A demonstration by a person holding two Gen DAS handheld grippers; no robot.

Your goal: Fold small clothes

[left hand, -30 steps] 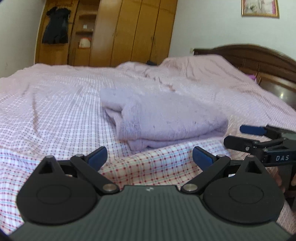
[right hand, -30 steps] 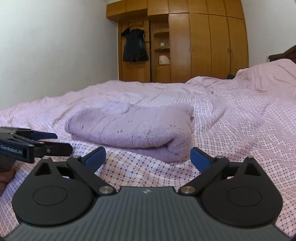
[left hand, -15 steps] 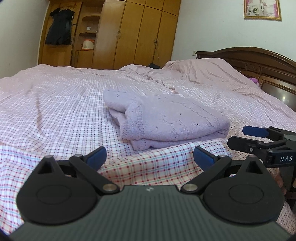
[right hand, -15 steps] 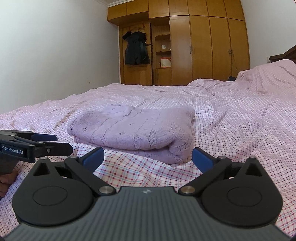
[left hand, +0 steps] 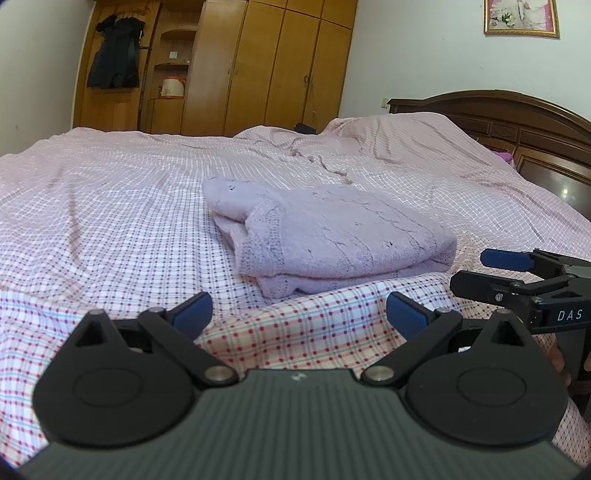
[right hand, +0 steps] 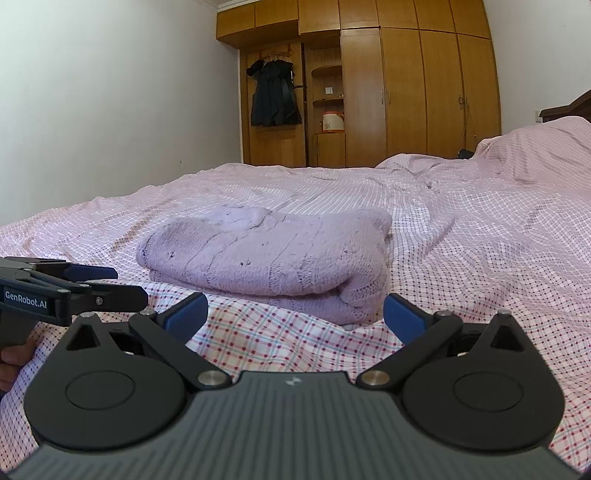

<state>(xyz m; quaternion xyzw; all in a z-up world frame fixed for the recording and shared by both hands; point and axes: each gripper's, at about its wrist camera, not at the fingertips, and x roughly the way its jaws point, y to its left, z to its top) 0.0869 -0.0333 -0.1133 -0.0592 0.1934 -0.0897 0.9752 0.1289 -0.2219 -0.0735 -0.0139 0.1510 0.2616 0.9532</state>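
- Left wrist view: the left gripper [left hand: 298, 314] has its blue-padded fingers spread wide apart, with nothing between them, low over the near edge of the bed [left hand: 103, 206].
- A folded lilac sweater [left hand: 325, 236] lies on the checked bedspread, ahead of the fingers and a little toward the bed's headboard [left hand: 517, 122] side, apart from both pads.
- Under the fingers a fold of cloth [left hand: 295, 328] with a coarser red and teal check lies along the near edge, just in front of the sweater.
- The right gripper [left hand: 476, 271] enters from the right edge, near the sweater's right corner but not touching it; its two fingers stand apart, empty.
- Behind the bed stand a wardrobe [left hand: 266, 66] and a dark garment [left hand: 116, 55] on a hanger; a framed picture [left hand: 521, 16] hangs on the wall.
- Right wrist view: the right gripper [right hand: 293, 314] is likewise wide open and empty above the near edge of the bed [right hand: 480, 229].
- The sweater [right hand: 273, 258] lies straight ahead, folded into a thick stack, its rounded fold facing the camera.
- The left gripper [right hand: 125, 286] reaches in from the left edge, fingers parted, short of the sweater; a hand [right hand: 14, 363] grips its handle.
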